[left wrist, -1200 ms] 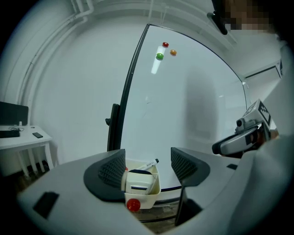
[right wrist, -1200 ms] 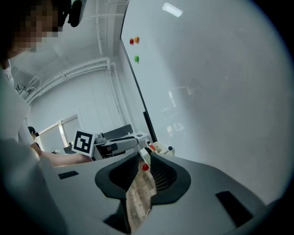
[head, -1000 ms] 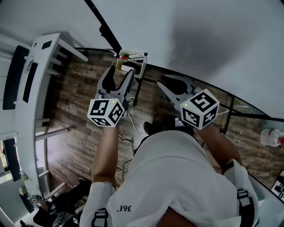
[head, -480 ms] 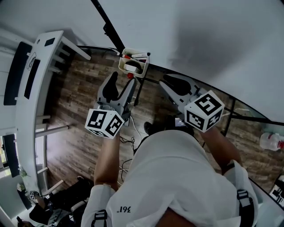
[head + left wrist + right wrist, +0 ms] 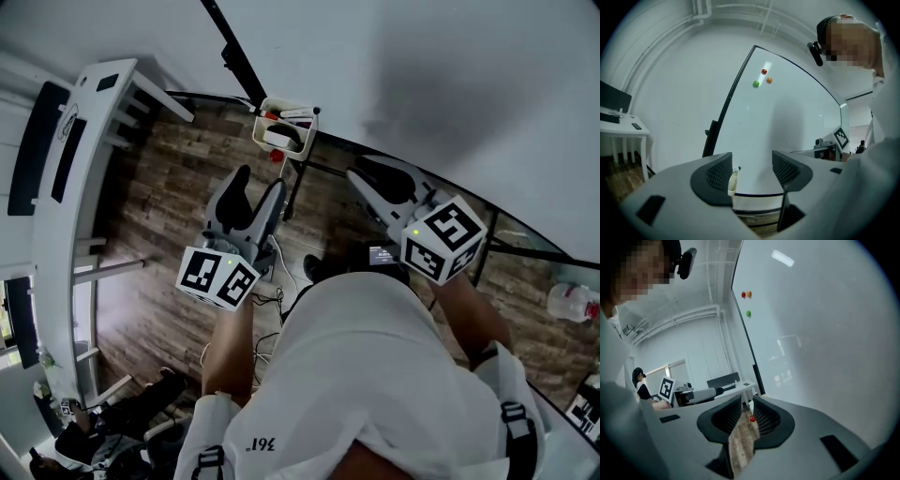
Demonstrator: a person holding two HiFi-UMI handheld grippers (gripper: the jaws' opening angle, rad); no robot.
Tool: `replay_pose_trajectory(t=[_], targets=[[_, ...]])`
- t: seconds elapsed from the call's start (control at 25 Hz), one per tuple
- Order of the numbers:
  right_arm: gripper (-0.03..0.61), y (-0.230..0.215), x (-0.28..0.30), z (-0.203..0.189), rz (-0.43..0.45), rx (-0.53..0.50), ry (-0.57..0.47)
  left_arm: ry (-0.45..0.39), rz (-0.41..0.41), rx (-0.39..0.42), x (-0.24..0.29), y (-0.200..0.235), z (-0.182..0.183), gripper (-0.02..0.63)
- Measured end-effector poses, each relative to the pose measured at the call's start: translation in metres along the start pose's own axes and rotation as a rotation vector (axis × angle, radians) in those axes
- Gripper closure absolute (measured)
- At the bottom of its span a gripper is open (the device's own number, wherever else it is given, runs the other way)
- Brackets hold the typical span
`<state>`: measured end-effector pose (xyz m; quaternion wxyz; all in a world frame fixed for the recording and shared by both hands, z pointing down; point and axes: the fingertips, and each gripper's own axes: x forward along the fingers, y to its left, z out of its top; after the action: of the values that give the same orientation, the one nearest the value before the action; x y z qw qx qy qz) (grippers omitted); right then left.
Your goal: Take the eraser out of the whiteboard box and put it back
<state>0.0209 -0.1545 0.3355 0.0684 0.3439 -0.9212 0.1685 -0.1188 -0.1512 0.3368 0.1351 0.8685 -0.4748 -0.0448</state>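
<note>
The cream whiteboard box hangs at the board's lower edge and holds markers and a pale eraser. My left gripper hovers a short way back from the box. Its jaws are closing with nothing between them. The left gripper view shows the box partly hidden behind the left pad, beyond my left gripper. My right gripper hangs to the right by the board. In its own view my right gripper shows only a narrow gap, with floor and a small red thing seen through it.
The whiteboard fills the upper right, with coloured magnets high on it. A white desk with a dark monitor stands at the left. Cables lie on the wooden floor. A plastic bottle sits at the far right.
My left gripper has drawn back from the box toward the person, and its jaws are a little narrower. The right gripper has hardly moved.
</note>
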Motion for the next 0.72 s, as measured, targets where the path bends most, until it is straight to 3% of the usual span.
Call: replay_pose_trajectory(t=[0.72], targets=[[0.482,-0.007,-0.013,-0.018,-0.027,0.042,0.019,0.069,-0.009,-0.138,-0.036,-0.016,-0.043,0.488]])
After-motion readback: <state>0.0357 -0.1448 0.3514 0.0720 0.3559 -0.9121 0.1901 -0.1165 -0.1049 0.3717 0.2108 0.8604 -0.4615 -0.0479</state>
